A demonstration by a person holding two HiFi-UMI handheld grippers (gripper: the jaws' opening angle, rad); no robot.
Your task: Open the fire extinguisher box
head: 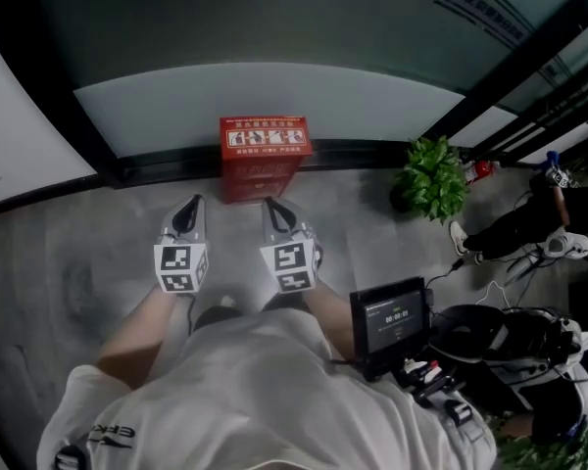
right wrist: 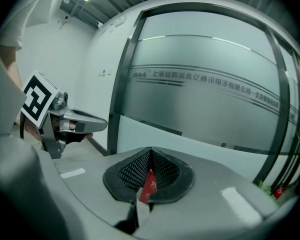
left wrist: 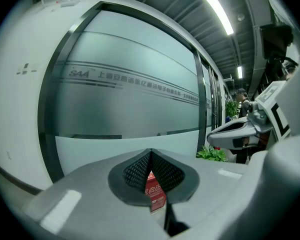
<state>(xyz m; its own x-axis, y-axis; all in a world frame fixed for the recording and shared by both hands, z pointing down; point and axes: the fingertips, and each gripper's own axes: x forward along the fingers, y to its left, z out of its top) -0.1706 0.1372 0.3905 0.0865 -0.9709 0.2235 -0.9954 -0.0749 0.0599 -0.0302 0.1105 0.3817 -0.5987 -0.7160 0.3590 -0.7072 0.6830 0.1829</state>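
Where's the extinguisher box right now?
In the head view the box stands on the floor against the glass wall, centred just beyond the left gripper and right gripper, left of the plant.

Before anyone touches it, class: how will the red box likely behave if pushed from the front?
The red box has flat, square-edged faces, so it is probably stiff. It stands on the floor close against the wall, so it likely won't slide far back.

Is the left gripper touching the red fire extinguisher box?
Apart. The head view shows floor between the left gripper and the red box. In the left gripper view the box looks small, far beyond the shut tips.
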